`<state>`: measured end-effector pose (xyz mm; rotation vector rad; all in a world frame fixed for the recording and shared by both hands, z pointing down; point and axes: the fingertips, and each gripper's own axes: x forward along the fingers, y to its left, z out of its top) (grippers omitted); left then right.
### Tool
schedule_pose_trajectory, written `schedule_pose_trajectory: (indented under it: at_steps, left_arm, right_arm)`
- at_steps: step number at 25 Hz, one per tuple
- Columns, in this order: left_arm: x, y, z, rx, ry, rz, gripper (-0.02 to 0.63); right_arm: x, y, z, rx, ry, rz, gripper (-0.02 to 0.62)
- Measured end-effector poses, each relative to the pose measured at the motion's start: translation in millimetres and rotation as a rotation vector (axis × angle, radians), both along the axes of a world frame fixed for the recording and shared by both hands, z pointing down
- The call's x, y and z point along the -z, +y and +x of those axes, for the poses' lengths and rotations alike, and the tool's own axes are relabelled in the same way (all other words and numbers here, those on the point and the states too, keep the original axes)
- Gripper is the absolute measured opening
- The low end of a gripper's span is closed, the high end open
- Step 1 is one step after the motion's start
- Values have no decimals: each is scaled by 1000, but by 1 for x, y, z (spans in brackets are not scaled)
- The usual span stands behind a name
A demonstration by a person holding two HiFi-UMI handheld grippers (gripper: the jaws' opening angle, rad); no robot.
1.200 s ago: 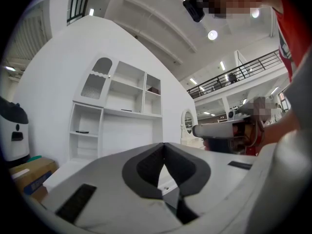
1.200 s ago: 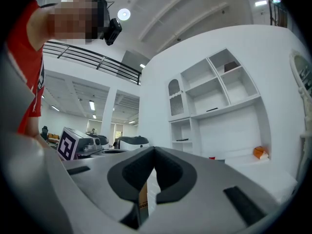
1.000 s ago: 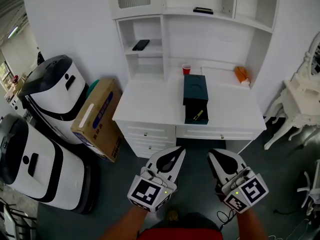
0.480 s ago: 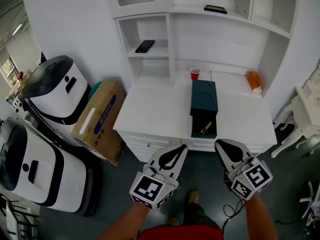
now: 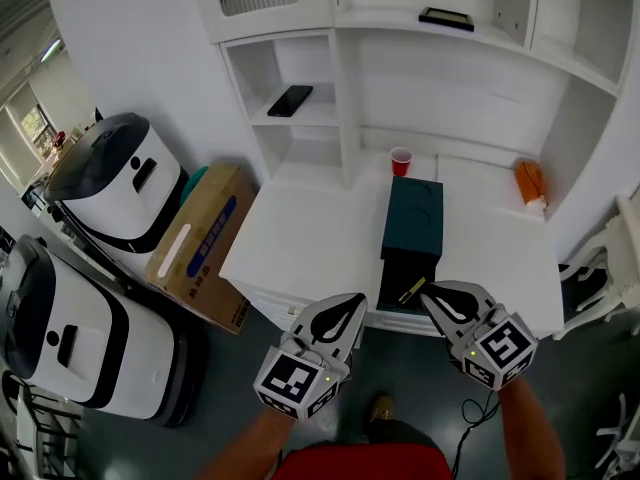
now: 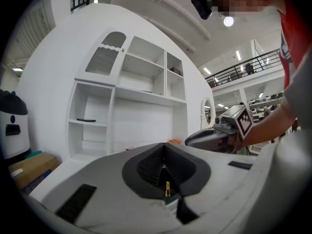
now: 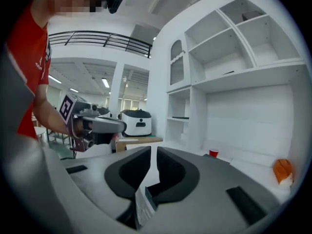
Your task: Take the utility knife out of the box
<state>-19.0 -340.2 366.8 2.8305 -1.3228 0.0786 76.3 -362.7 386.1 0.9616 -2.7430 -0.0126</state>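
two smooth grey-and-white tools with dark ribbed pads are held low before a glossy white desk (image 5: 300, 238). the left tongs (image 5: 356, 301) are pressed together at the tips, with nothing pinched. the right tongs (image 5: 428, 292) are opening, with a narrow gap between the pads and nothing in it.

the box (image 5: 413, 218) is a matte dark teal block, long and rectangular, with a shallow round recess in its top. its black tray (image 5: 393, 290) is slid out toward the desk's front edge. the utility knife (image 5: 412, 291), slim and yellow, lies aslant in that tray, just beyond the right tongs' tips in the head view.

behind the box stands a small red cup (image 5: 401, 160), and an orange object (image 5: 530, 181) lies at the far right corner. a flat black phone (image 5: 290, 100) rests on a shelf (image 5: 300, 118) of the white hutch above. left of the desk a brown cardboard carton (image 5: 195, 238) leans against two rounded white machines (image 5: 110, 183) with black tops. nothing lies on the desk between the tongs and the tray.
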Motion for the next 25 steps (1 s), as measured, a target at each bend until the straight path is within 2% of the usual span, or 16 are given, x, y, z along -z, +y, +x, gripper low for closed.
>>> schedule_pose_trajectory:
  at_steps: [5, 8, 12, 17, 22, 25]
  left_arm:
    - [-5, -30, 2, 51, 4, -8, 8]
    - [-8, -47, 2, 68, 5, -24, 8]
    - [-10, -64, 0, 63, -4, -41, 8]
    - [-11, -79, -11, 55, -28, -54, 6]
    - [-15, -87, -22, 63, -40, -63, 6]
    - [-19, -87, -29, 73, -42, -69, 8]
  right_arm:
    - [-48, -30, -4, 180, 218, -13, 60]
    - [-78, -38, -8, 301, 369, -37, 92]
    - [-107, -48, -13, 425, 517, -53, 109]
    - [-148, -58, -14, 568, 753, -48, 146]
    - [-178, -55, -16, 714, 942, -35, 149]
    - [-193, -50, -18, 787, 1017, -62, 150]
